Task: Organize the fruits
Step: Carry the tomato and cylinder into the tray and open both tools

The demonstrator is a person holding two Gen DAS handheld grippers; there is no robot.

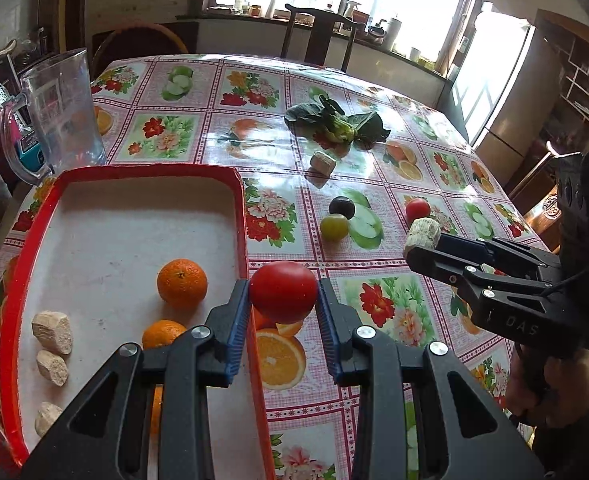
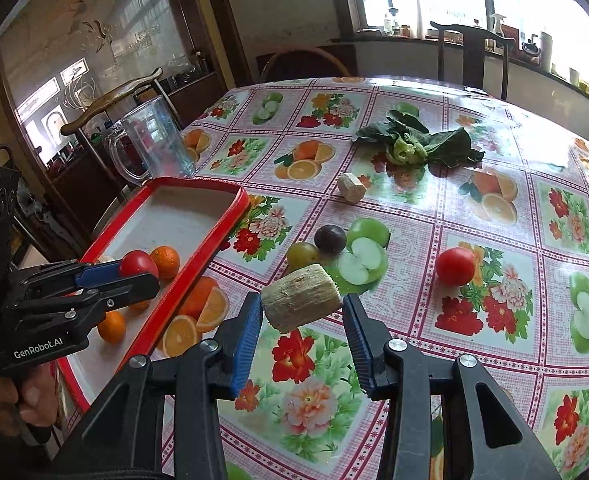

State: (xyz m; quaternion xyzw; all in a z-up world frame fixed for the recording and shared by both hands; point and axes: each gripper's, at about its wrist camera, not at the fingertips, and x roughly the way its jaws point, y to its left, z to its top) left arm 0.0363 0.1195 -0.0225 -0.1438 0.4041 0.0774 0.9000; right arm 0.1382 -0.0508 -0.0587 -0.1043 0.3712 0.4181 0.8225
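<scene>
My left gripper (image 1: 283, 293) is shut on a red tomato (image 1: 283, 296), which hangs over the right rim of the red tray (image 1: 241, 208). In the tray lie two oranges (image 1: 182, 284) and three beige chunks (image 1: 52, 332). My right gripper (image 2: 302, 305) is shut on another beige chunk (image 2: 301, 302), held above the flowered tablecloth to the right of the tray (image 2: 198, 264). On the cloth beyond lie a dark plum (image 2: 329, 239), a green round fruit (image 2: 301, 254), a second tomato (image 2: 455, 266) and one more beige chunk (image 2: 351, 187).
A clear plastic pitcher (image 1: 62, 108) stands just behind the tray at the table's left edge. Leafy greens (image 2: 414, 140) lie mid-table, farther back. A chair (image 1: 318, 28) stands at the far side, and a hand grips each tool.
</scene>
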